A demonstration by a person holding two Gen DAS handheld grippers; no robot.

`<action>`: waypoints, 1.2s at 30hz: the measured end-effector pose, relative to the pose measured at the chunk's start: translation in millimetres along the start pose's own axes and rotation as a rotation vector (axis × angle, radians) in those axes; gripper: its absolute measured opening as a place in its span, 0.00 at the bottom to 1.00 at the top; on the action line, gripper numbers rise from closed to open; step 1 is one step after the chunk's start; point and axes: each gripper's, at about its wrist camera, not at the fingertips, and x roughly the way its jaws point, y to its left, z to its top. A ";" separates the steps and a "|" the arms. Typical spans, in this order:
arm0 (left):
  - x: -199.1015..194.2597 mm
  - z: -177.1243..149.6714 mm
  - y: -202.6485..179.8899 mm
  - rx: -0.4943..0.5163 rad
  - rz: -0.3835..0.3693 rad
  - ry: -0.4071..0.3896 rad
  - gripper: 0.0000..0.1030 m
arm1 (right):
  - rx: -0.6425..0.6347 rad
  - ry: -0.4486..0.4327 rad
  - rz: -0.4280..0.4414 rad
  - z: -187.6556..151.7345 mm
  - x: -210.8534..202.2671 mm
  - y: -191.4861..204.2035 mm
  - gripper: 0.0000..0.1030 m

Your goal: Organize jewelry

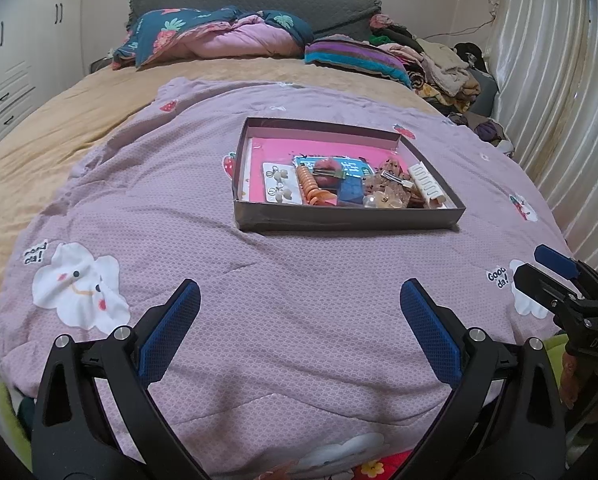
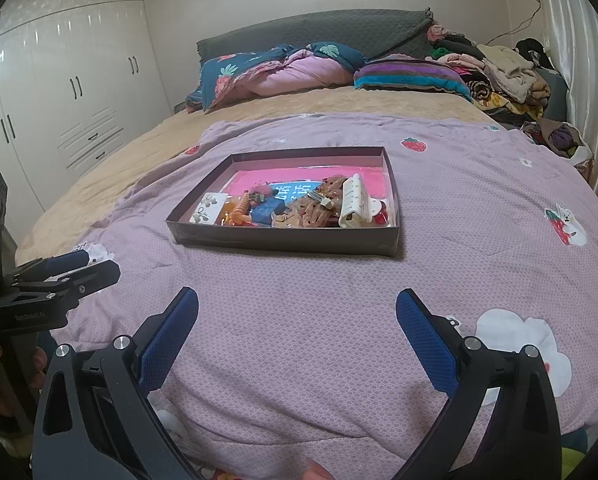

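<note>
Left hand-held gripper [image 1: 299, 300] is held wide, nothing gripped; right hand-held gripper [image 2: 297, 310] likewise wide and empty, seen just beside the left at its right; purple quilt [image 1: 259, 272] is spread beneath both; ahead of the fingers a shallow box [image 2: 283, 240] is set on the quilt; hair clips, white claw clip [image 2: 353, 200] and earring card [image 1: 281, 184] are piled inside, along its near wall.

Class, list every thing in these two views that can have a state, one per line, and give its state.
left gripper: open, empty, above the quilt
right gripper: open, empty, above the quilt
box: lidless, flat on the quilt
white claw clip: shut, lying in the box
wardrobe doors: closed
</note>
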 end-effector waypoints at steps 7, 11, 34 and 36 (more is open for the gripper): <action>-1.4 -0.2 -0.3 -0.002 0.008 0.003 0.91 | 0.000 0.002 0.001 0.1 0.2 -0.3 0.96; -1.7 -0.2 -0.1 -0.003 0.009 0.004 0.91 | -0.001 0.002 0.001 0.2 0.0 0.0 0.96; -1.2 0.2 -0.4 -0.002 0.011 0.004 0.91 | -0.001 0.007 0.000 -0.4 -0.4 -1.3 0.96; -0.9 -0.1 0.4 -0.002 0.011 0.006 0.91 | -0.001 0.007 0.000 -0.3 -0.2 -1.1 0.96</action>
